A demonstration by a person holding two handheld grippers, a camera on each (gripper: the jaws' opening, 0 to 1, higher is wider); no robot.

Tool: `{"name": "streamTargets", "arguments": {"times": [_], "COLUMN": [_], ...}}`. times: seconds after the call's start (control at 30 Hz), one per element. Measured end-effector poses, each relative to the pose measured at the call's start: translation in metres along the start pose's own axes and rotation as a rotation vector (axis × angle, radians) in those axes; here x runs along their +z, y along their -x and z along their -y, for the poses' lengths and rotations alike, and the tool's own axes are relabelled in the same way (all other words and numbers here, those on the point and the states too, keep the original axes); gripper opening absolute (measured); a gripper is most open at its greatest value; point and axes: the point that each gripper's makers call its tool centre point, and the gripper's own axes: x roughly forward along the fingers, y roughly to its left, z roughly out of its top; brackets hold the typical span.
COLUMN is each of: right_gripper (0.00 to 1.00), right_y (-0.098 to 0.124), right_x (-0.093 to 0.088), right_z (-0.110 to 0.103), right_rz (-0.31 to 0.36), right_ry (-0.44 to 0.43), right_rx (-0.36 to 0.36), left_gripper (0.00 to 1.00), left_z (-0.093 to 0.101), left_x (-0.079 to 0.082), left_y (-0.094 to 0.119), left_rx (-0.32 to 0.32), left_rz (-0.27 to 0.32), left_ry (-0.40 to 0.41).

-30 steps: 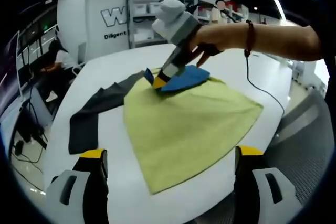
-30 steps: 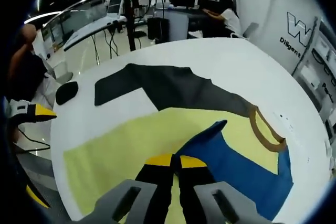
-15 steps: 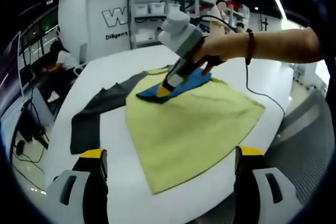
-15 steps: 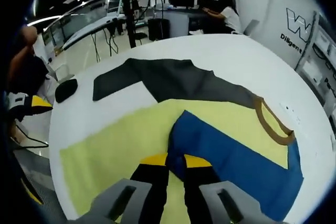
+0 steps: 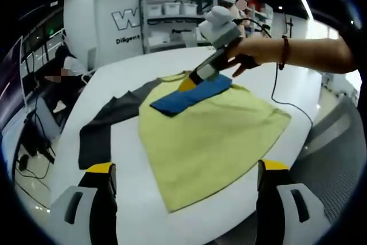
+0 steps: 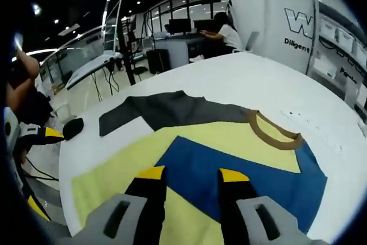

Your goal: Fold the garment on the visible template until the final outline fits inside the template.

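Both hand-held grippers (image 5: pixel 183 170) (image 6: pixel 192 174) gape empty; the folded blue sleeve (image 6: pixel 229 170) hides part of the yellow template (image 5: pixel 206 136).

Bright ceiling spotlights, soft focus, strong fisheye edge warping.

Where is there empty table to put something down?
Bare table lies beyond the brown collar, and between the grey sleeve and the yellow cloth. The middle is crowded: the shirt's blue sleeve lies across the yellow cloth.
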Motion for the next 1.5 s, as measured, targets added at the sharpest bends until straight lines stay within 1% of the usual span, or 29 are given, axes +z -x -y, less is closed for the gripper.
{"name": "streamTargets", "arguments": {"times": [0.1,0.17,0.23,0.43,0.5,0.63,0.8,0.97,1.23,1.37,1.5], "right_gripper": [0.35,0.4,0.43,0.44,0.43,0.42,0.42,0.41,0.39,0.36,0.27], "right_y": [0.009,0.016,0.022,0.04,0.046,0.057,0.069,0.079,0.091,0.096,0.097], "right_x": [-0.006,-0.01,-0.014,-0.029,-0.031,-0.041,-0.051,-0.059,-0.079,-0.088,-0.095], "right_z": [0.01,0.018,0.026,0.052,0.06,0.08,0.096,0.11,0.129,0.136,0.144], "right_rz": [-0.003,0.007,0.005,-0.003,0.007,-0.002,-0.012,-0.011,-0.026,-0.034,-0.037], "right_ry": [0.003,0.009,-0.002,-0.029,-0.021,-0.017,-0.027,-0.04,-0.081,-0.098,-0.124], "right_rx": [-0.011,-0.022,-0.033,-0.08,-0.1,-0.139,-0.172,-0.195,-0.221,-0.231,-0.246], "left_gripper": [0.99,0.99,0.99,0.99,0.99,0.99,0.99,0.99,0.99,0.99,0.99], "left_z": [0.0,0.001,0.001,0.001,0.0,0.001,0.001,0.002,0.003,0.003,0.003], "left_x": [0.0,0.0,-0.001,0.003,0.002,0.002,0.001,0.0,0.001,0.001,0.0], "left_y": [0.0,-0.001,-0.001,0.0,-0.001,-0.001,-0.001,-0.001,-0.001,-0.001,-0.001], "left_rx": [-0.001,-0.004,-0.003,-0.004,-0.001,-0.003,-0.007,-0.007,-0.009,-0.011,-0.01], "left_rz": [-0.001,-0.004,-0.007,0.014,0.006,0.008,0.002,-0.005,-0.002,-0.003,-0.007], "left_ry": [-0.003,-0.01,-0.016,-0.006,-0.012,-0.012,-0.015,-0.017,-0.016,-0.013,-0.015]}}
